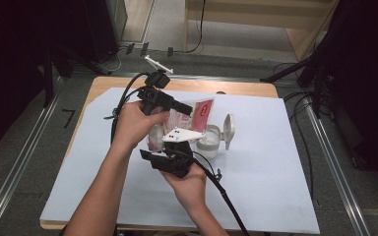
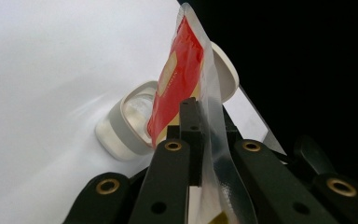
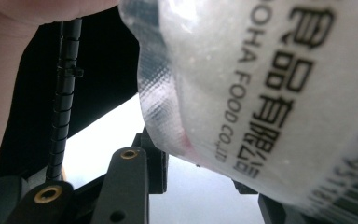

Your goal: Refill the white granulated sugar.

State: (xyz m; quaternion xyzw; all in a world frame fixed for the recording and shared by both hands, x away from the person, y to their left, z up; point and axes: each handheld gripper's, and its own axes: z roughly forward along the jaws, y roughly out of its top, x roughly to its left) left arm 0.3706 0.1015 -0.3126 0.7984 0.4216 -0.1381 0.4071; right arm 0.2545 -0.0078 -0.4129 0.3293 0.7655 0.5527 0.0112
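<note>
Left gripper (image 2: 200, 135) is pinched on the edge of a red-and-clear food pouch (image 2: 179, 79), holding it upright above the open white container (image 2: 121, 126) — lid (image 1: 229, 129) flipped back. Right gripper (image 1: 170, 147) sits at the pouch's lower end; whether it grips cannot be told. Pouch's long axis slants down towards the container — just beyond and below it, nearer the left gripper.

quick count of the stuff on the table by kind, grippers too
grippers: 2, the left gripper and the right gripper
red and clear food pouch: 1
white lidded container, lid open: 1
white sheet over the table: 1
total: 5
</note>
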